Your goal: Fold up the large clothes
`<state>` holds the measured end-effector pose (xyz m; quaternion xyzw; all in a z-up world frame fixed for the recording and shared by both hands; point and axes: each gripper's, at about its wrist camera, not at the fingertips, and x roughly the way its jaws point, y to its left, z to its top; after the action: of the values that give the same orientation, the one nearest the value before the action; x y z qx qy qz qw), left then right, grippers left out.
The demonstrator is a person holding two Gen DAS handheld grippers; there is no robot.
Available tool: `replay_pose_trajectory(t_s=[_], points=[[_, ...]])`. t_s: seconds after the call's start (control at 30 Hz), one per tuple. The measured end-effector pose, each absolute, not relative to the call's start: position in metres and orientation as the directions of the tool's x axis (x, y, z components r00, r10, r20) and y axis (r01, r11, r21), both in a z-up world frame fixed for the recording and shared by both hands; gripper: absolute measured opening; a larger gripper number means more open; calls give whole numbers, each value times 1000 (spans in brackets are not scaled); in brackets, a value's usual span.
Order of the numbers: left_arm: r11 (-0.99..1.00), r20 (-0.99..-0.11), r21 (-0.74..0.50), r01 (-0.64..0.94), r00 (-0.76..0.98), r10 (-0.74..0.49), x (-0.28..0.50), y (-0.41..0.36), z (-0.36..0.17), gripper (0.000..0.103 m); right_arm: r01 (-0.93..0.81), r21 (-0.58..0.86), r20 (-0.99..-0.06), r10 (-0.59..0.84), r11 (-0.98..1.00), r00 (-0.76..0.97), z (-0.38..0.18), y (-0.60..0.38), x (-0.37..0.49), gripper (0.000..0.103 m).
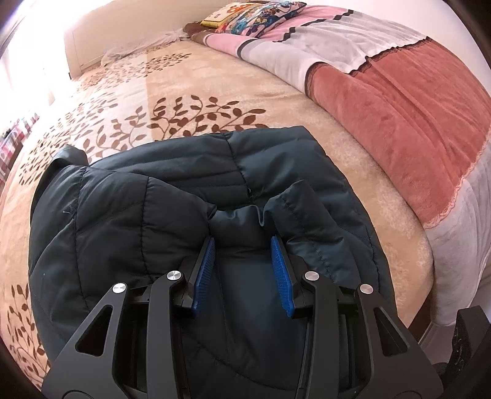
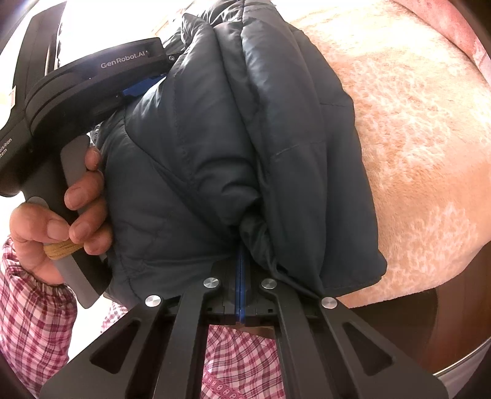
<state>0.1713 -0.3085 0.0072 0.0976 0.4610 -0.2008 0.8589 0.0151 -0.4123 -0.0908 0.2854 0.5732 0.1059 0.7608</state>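
Note:
A dark navy quilted jacket (image 1: 159,196) lies folded on the beige leaf-patterned bedspread (image 1: 190,79). My left gripper (image 1: 242,242) stands half apart, its blue pads (image 1: 204,270) pressing a thick, puckered fold of the jacket from both sides. In the right wrist view the jacket (image 2: 214,129) is bunched and lifted at its near edge. My right gripper (image 2: 241,254) has its pads flat together, and a thin bit of jacket fabric is pinched at the tips. The left gripper's black housing (image 2: 92,76) pokes into the jacket from the upper left.
A pink, grey and rust blanket (image 1: 383,101) runs along the bed's right side, with a patterned pillow (image 1: 257,15) at the far end. A hand (image 2: 61,221) in a plaid sleeve (image 2: 36,322) holds the left handle. The dark wooden bed edge (image 2: 445,322) is at lower right.

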Motion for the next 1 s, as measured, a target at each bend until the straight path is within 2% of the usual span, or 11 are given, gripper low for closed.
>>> replay_pose_trajectory(t_s=[0.5,0.57,0.73,0.87,1.0], points=[[905,-820,-36,424,505,-269,167,-305,15,39,163,513,-838,451,843,307,-85,-398,17,0],[902,-806,-77,425,505,-308,161,-299,24,43,160,503,-844,443,849,303,-84,-394,18,0],[879,-753,-167,446,517,-406,140,-272,61,67,156,473,-857,413,867,309,-80,-384,19,0],[870,-688,-232,435,559,-463,118,-214,94,74,156,454,-865,392,877,313,-76,-377,20,0],[870,-657,-344,353,572,-492,101,-146,99,80,160,446,-869,383,881,314,-75,-370,22,0]])
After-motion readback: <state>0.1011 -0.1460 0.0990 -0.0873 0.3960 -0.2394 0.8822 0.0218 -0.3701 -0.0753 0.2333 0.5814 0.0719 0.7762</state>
